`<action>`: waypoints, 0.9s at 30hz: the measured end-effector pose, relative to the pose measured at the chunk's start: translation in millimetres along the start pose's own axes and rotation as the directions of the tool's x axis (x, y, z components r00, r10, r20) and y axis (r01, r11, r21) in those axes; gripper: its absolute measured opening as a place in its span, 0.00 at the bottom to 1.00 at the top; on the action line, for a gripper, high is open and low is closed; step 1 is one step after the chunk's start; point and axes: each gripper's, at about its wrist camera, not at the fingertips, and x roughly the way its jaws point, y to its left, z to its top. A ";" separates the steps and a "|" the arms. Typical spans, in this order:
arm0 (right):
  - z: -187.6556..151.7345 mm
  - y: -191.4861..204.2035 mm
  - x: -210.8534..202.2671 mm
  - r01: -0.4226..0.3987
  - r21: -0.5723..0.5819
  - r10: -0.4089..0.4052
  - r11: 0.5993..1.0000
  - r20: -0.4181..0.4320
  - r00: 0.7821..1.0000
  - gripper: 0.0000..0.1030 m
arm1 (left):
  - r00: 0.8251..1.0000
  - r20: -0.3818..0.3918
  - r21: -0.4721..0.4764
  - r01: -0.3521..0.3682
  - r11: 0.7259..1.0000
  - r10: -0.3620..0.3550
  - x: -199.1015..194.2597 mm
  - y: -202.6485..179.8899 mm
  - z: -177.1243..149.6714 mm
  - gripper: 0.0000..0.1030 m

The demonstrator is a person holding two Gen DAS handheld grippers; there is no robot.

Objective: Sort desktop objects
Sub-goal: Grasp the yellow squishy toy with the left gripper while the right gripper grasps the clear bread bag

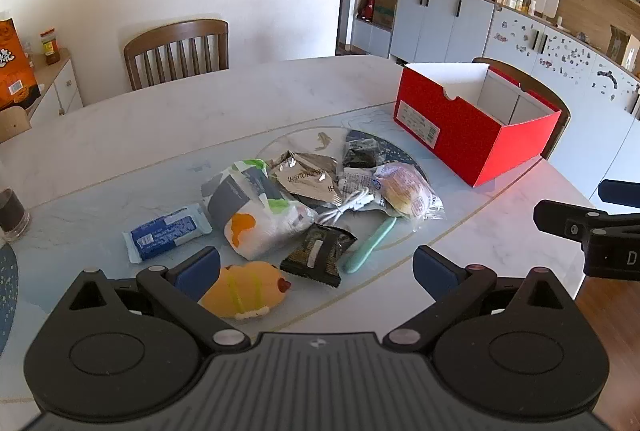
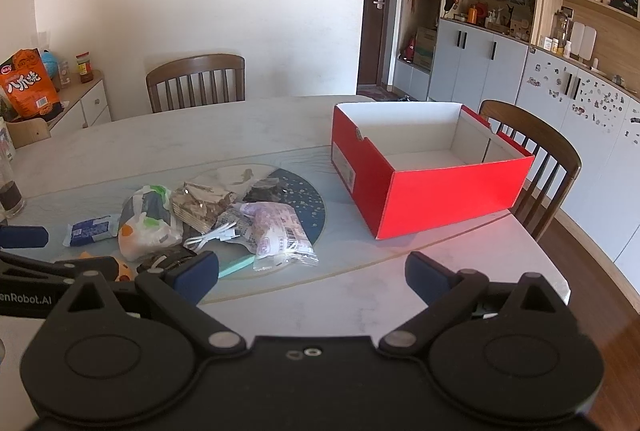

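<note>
A pile of small items lies on the round mat: a blue packet (image 1: pixel 168 237) (image 2: pixel 90 229), a yellow plush toy (image 1: pixel 244 289), a white bag (image 1: pixel 264 231) (image 2: pixel 144 235), a dark snack packet (image 1: pixel 318 255), a mint-green stick (image 1: pixel 370 243) (image 2: pixel 236 265), a white cable (image 1: pixel 352 205), a wrapped bun (image 1: pixel 404 191) (image 2: pixel 280 231) and a foil wrapper (image 1: pixel 308 177). An open red box (image 1: pixel 460 135) (image 2: pixel 452 195) stands to the right, with nothing visible inside. My left gripper (image 1: pixel 316 269) (image 2: pixel 52 251) hovers open just short of the toy. My right gripper (image 2: pixel 312 275) (image 1: pixel 580 203) is open over bare table, right of the pile.
A glass with dark contents (image 1: pixel 12 215) (image 2: pixel 10 197) stands at the table's left. Wooden chairs sit at the far side (image 1: pixel 176 51) and behind the box (image 2: pixel 536 167). The table edge (image 2: pixel 556 271) drops to wooden floor on the right. Cabinets line the right wall.
</note>
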 end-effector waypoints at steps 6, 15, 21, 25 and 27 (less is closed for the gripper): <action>0.5 3.9 1.3 0.003 0.001 -0.003 1.000 0.003 1.000 0.97 | 1.000 0.006 -0.002 0.005 1.000 -0.005 3.0 14.7 3.5 1.00; 8.7 31.9 13.6 0.021 0.000 -0.021 1.000 0.005 1.000 0.97 | 1.000 0.017 -0.032 0.025 0.999 -0.024 6.9 40.2 8.3 1.00; 8.2 41.2 21.7 0.015 -0.009 -0.015 1.000 0.017 1.000 0.97 | 1.000 0.012 -0.018 0.027 0.999 -0.027 11.1 50.1 3.4 1.00; 8.3 39.8 32.1 0.007 -0.018 -0.006 1.000 0.015 1.000 0.97 | 1.000 0.001 0.029 -0.015 0.999 0.015 16.4 47.1 -3.8 1.00; 8.7 37.6 40.0 -0.002 -0.024 0.002 1.000 0.009 1.000 0.97 | 1.000 -0.003 0.028 -0.005 1.000 0.005 19.8 48.4 -7.6 1.00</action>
